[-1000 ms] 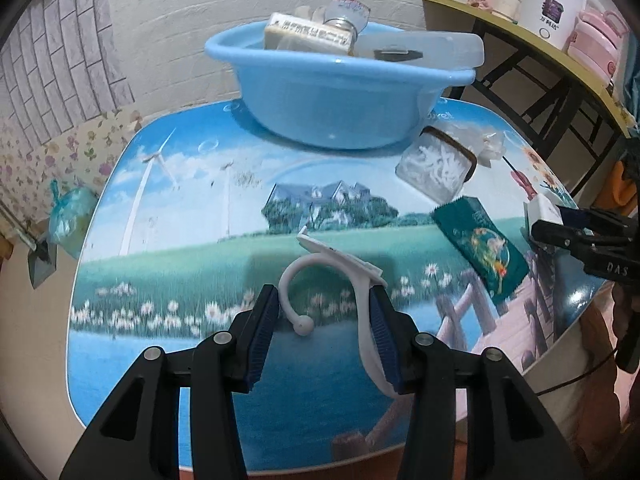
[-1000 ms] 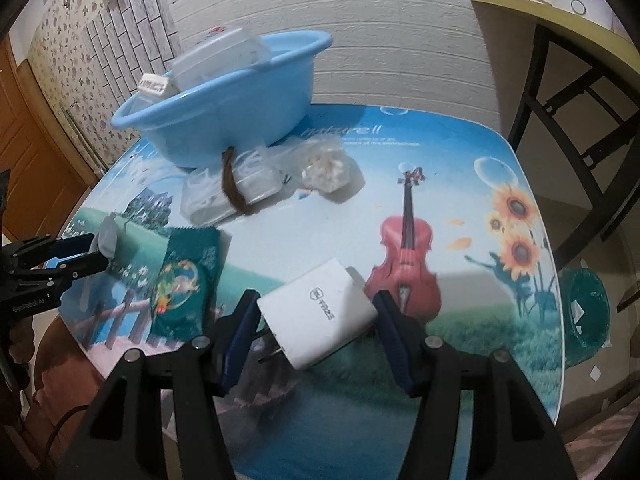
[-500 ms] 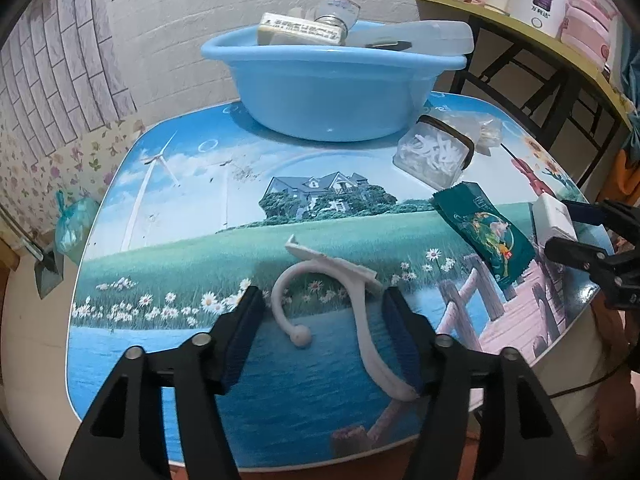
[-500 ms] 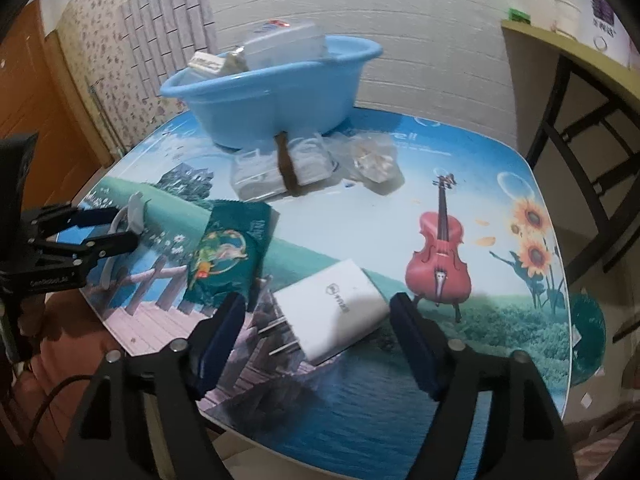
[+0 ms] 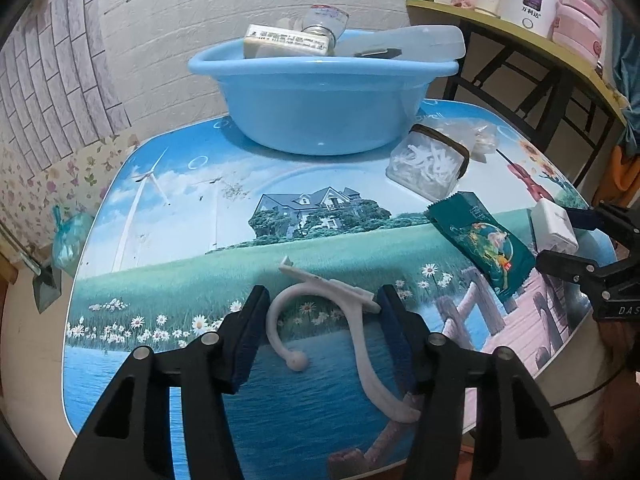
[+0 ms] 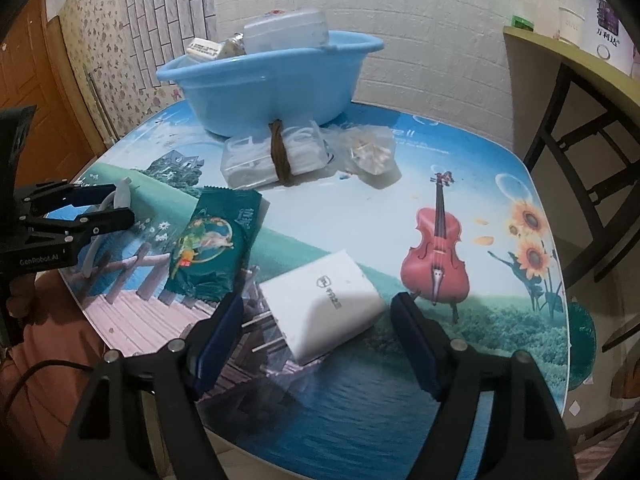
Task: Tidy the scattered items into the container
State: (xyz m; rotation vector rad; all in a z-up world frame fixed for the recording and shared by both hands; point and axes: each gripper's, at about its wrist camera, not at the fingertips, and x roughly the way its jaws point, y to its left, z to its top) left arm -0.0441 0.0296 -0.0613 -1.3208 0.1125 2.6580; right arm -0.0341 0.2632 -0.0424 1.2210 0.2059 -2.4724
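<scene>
Straddling the white plastic hook (image 5: pixel 352 320) near the table's (image 5: pixel 168 208) front edge, the left gripper (image 5: pixel 324 332) gapes unclenched; the hook looks light, stiff and thin, best pinched across its straight stem. From the right wrist, the right gripper (image 6: pixel 316 336) likewise stands wide around the white charger (image 6: pixel 324 300), a compact, smooth, rigid block graspable across its flat sides, well short of the blue basin (image 6: pixel 268 80).

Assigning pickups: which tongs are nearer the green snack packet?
Right. Right tongs straddle the white charger beside the green snack packet; left tongs straddle the white hook, farther.
</scene>
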